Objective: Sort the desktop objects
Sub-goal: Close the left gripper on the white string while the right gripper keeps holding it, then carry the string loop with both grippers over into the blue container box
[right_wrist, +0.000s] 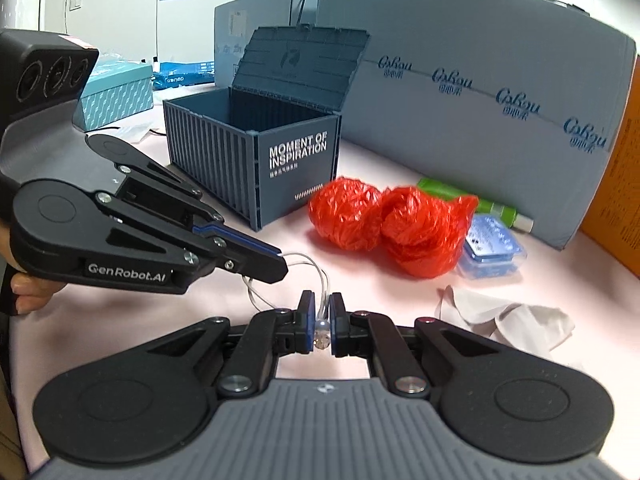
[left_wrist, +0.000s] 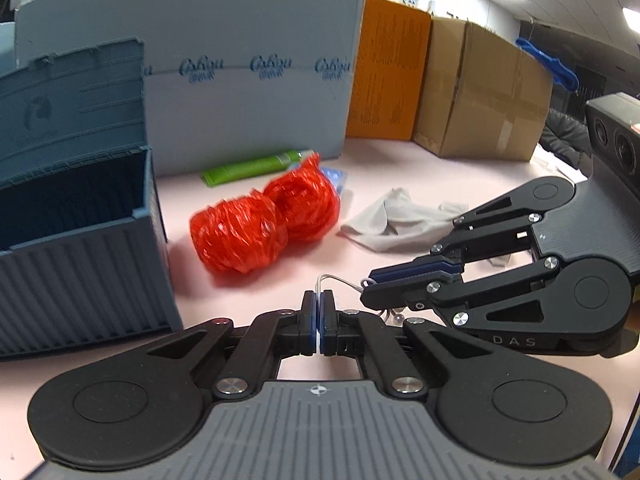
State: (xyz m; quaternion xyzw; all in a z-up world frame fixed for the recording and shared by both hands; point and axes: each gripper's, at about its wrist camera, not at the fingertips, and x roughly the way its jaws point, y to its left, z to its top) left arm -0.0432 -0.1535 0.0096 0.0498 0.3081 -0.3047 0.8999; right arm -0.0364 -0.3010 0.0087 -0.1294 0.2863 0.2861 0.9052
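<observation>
**Both grippers pinched one clear cord over the pink desk**

The desk (left_wrist: 400, 160) was pale pink, walled at the back by a blue-grey board (left_wrist: 248, 80), an orange panel (left_wrist: 392, 68) and a cardboard box (left_wrist: 488, 92). Ceiling lights showed in the left view; papers on a white wall showed only in the right view.

The left gripper (left_wrist: 319, 300) was clamped on a thin clear cord (right_wrist: 308, 264). The right gripper (right_wrist: 322, 304) gripped the same cord at its bead end, with the cord looping between the two, just above the desk.

The open crate (right_wrist: 256, 152) stood left of the red bags (right_wrist: 384, 224). Only the right view showed its white lettering, a blue case (right_wrist: 492, 248) touching the bags, a teal box (right_wrist: 116, 96) and fingers on the left handle. A green tube (left_wrist: 256, 166) lay by the board, a grey cloth (left_wrist: 396, 220) nearer.
</observation>
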